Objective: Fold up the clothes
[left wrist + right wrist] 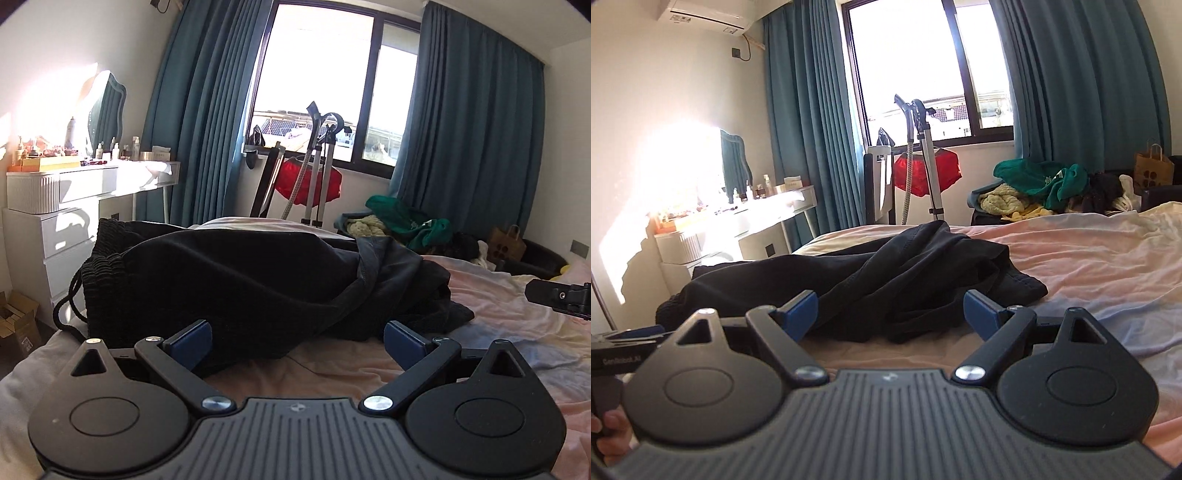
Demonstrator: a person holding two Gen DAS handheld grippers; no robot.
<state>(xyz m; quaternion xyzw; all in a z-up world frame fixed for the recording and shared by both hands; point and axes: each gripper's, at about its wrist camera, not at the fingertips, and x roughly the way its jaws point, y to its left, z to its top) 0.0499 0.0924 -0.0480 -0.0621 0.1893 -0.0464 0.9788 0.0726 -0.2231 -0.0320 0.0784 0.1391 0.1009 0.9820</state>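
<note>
On the bed with the pale pink, rumpled sheet point(517, 295) lies the task's thing: a crumpled black fabric garment point(240, 273), bunched in a heap near the bed's left side, well short of flat. Its ribbed elastic waistband with a black drawcord point(66, 314) faces the left edge.

Left hand-held gripper point(297, 341): jaws spread wide, nothing between them, just in front of the garment's near hem. Right hand-held gripper point(890, 314): likewise wide open and empty, close to the heap's near edge.

Judgement: step in hand is the first grasp, to spread the garment before folding. Best done by taking two separate points on one edge, waistband corner with left, opposite hem with right, pinching a single layer only. Risk: catching several bunched layers, or snagging the drawcord.
</note>
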